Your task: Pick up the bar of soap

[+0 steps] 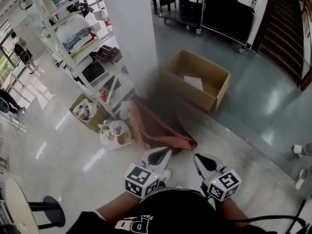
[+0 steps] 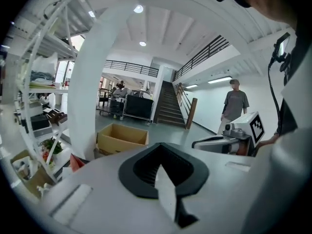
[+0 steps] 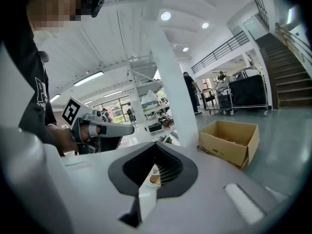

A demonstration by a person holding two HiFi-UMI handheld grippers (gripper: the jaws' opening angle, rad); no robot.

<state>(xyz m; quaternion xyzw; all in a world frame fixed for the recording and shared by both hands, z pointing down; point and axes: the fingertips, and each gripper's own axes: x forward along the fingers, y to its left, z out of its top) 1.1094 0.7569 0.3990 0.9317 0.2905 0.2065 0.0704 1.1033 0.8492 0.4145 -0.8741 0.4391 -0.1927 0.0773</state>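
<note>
Left gripper (image 1: 163, 156) and right gripper (image 1: 202, 161) have jaws pressed together, empty; white print on the shirt (image 1: 180, 209) is illegible.

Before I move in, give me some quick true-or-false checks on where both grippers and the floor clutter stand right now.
1. The cardboard box stands open on the floor. True.
2. The right gripper holds a bar of soap. False: its jaws are shut on nothing, and no soap is in view.
3. A reddish cloth lies at the foot of the white pillar. True.
4. The left gripper reaches into the box. False: it is held near the person's body, well apart from the box.
</note>
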